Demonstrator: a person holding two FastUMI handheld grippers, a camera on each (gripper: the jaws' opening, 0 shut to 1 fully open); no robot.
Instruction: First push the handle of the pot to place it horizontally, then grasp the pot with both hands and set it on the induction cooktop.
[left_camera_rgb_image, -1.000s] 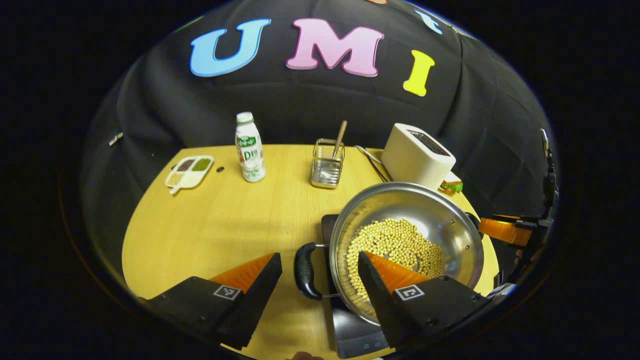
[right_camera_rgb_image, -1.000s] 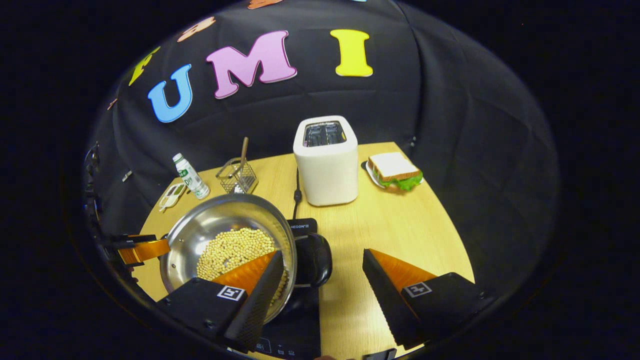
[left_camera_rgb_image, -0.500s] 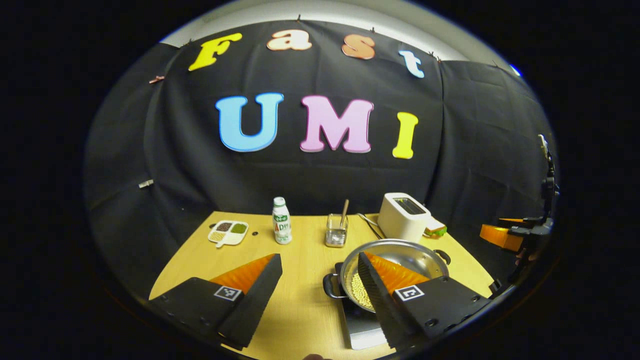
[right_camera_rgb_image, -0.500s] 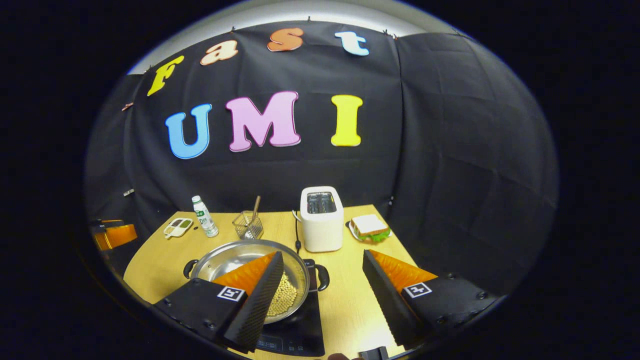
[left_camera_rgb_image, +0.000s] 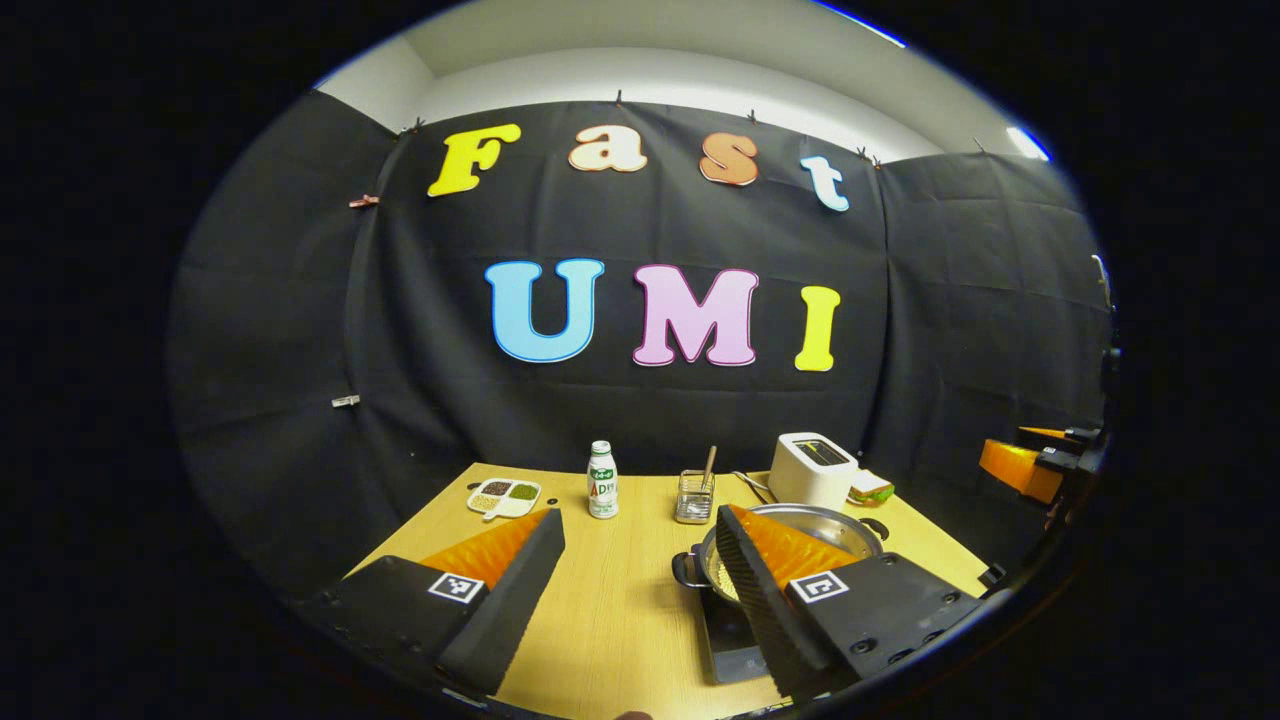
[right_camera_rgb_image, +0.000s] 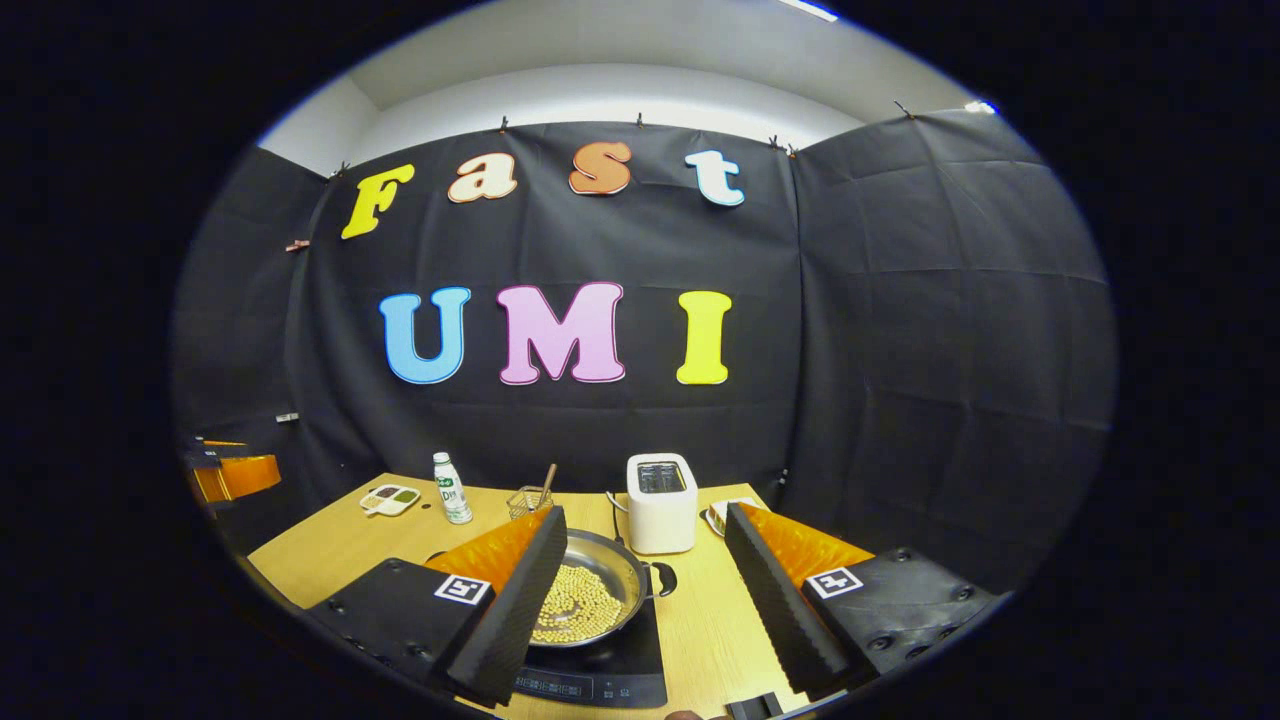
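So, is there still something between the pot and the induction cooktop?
Nothing visible. The pot, with beans inside, already sits on the induction cooktop. Both claws, left and right, are open and away from it.

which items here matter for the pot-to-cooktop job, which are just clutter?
Job:
- pot of beans, sitting on the induction cooktop
- left tongs and right tongs, both open, clear of the pot

Clutter:
- toaster
- bottle
- wire basket
- divided dish
- sandwich
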